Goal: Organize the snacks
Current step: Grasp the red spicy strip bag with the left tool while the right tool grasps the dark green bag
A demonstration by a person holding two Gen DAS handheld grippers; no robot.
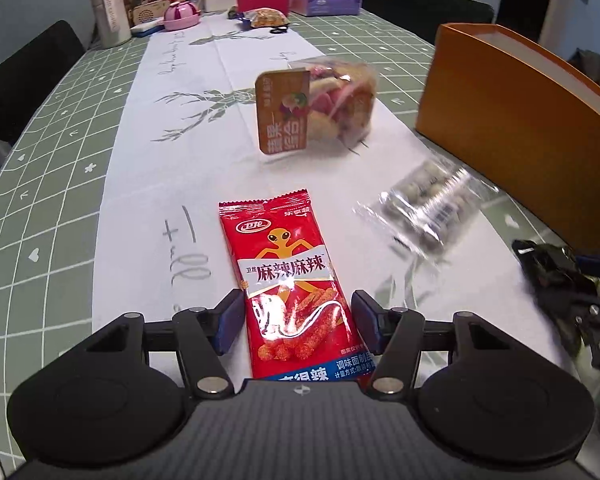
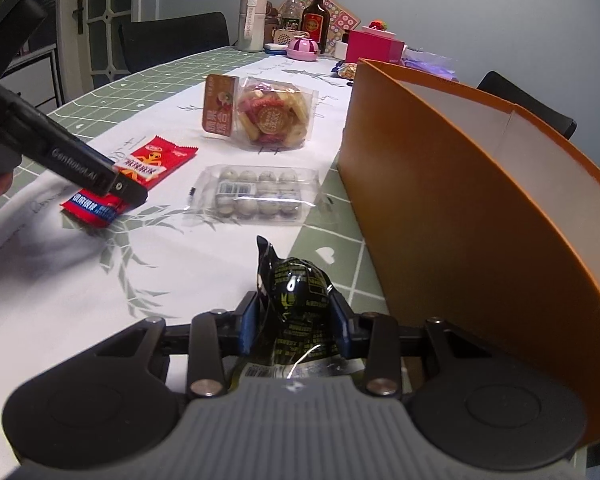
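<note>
A red spicy-strip snack packet [image 1: 288, 272] lies flat on the white table runner. My left gripper [image 1: 298, 304] straddles its lower half, and both blue pads meet the packet's edges. From the right wrist view the left gripper [image 2: 128, 192] sits low over this red packet [image 2: 156, 160]. My right gripper [image 2: 296, 304] is shut on a shiny black snack packet [image 2: 300, 284], held just left of the tall orange box [image 2: 460, 200]. In the left wrist view the right gripper [image 1: 560, 280] shows blurred at the right edge, near the orange box [image 1: 520, 120].
A clear bag of mixed crisps [image 1: 332, 108] [image 2: 272, 116] and a clear tray pack of round sweets [image 1: 424, 200] [image 2: 256, 196] lie on the runner. Bottles [image 2: 252, 20], a pink box [image 2: 374, 46] and dark chairs [image 2: 176, 40] crowd the far end.
</note>
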